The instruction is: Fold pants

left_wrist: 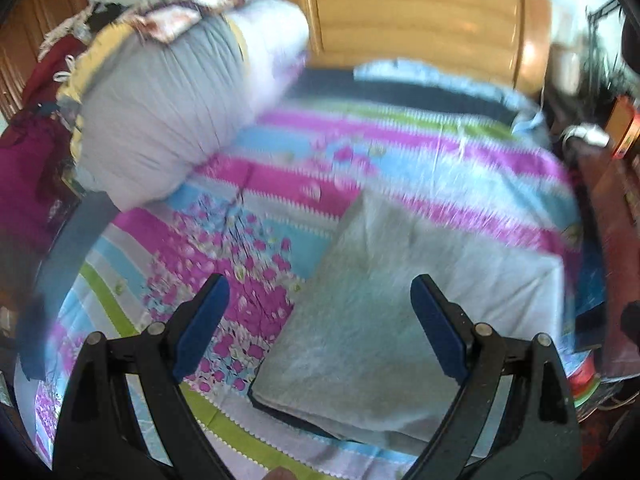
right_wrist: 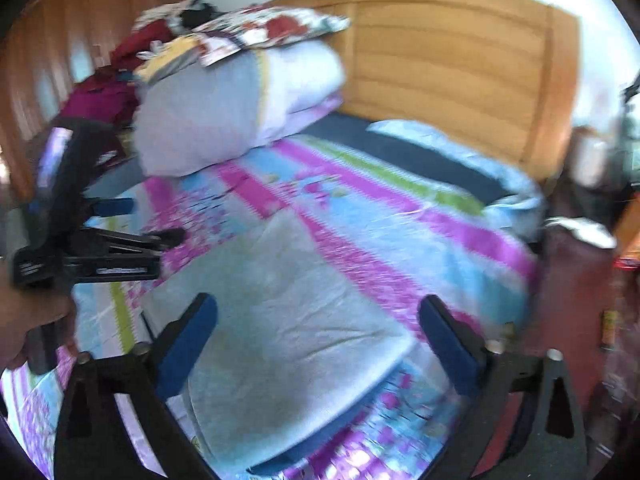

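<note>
Light grey pants (left_wrist: 384,320) lie folded into a flat rectangle on a striped floral bedspread (left_wrist: 248,184); they also show in the right wrist view (right_wrist: 280,320). My left gripper (left_wrist: 320,292) is open and empty, held above the pants' left edge. My right gripper (right_wrist: 318,312) is open and empty, held above the pants. The left gripper also shows from the side in the right wrist view (right_wrist: 152,220), held in a hand at the left, above the bed beside the pants. Both views are motion-blurred.
A rolled white quilt (left_wrist: 180,104) with pillows and clothes piled on it lies at the far left of the bed. A wooden headboard (left_wrist: 420,12) stands behind. A nightstand with clutter (left_wrist: 608,128) is at the right bed edge.
</note>
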A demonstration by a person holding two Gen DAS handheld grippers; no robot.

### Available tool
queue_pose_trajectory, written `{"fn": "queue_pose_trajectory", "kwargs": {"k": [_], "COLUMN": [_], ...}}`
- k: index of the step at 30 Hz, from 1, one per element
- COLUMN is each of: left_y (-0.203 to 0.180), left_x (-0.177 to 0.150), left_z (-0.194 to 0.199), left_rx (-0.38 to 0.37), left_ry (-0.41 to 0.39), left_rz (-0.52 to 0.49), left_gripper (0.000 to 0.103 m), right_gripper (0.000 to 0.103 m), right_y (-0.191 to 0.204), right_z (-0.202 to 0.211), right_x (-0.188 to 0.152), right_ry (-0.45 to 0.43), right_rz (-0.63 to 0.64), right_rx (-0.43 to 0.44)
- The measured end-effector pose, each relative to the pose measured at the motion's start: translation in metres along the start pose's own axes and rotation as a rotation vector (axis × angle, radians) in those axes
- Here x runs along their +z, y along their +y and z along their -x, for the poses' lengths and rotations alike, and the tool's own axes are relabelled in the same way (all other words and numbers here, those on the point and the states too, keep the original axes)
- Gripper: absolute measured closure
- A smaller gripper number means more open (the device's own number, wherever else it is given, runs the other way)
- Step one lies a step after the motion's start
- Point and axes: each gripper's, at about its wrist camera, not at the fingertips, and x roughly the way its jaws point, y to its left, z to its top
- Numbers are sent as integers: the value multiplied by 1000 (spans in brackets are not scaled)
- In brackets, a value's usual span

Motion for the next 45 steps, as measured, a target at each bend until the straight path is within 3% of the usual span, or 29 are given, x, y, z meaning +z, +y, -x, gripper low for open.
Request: {"fn": "queue_pose_trajectory", "kwargs": {"k": [8,13,16,18,20,21,22,24,30,36,45], "left_y": [22,46,52,54,57,60,63,65,41,24,22], "left_x": [25,34,39,33,17,13,12,8,-20,-30,-28], "left_z": [113,190,249,277,287,282,268,246,185,170,168], "left_rx": [62,82,156,221,234,216,175,121,66,87,91], "left_ry": [-163,-277,-389,-486,-561,-539,-450,-328,-109,-41,-30], "left_rz": [67,116,135,171,234,253,264,275,237,206,211], "left_gripper": [1,0,0,0,0,0,0,0,0,0,0], "right_gripper": [0,0,0,0,0,0,0,0,0,0,0], "right_y": [13,30,43,52,58,57,55,58,53,51,50], "right_z": [100,179,237,277,293,293,288,266,182,153,139], "right_x": [50,88,111,122,123,122,120,103,45,14,17], "right_ry": [-103,-243,-348,-431,-426,-376,-335,-229,76,165,170], "right_rz": [-32,1,25,34,20,1,-12,-10,-69,-73,-100], "right_rx": [-22,-38,-45,-113,-187,-157,-113,-128,-88,-89,-91]}}
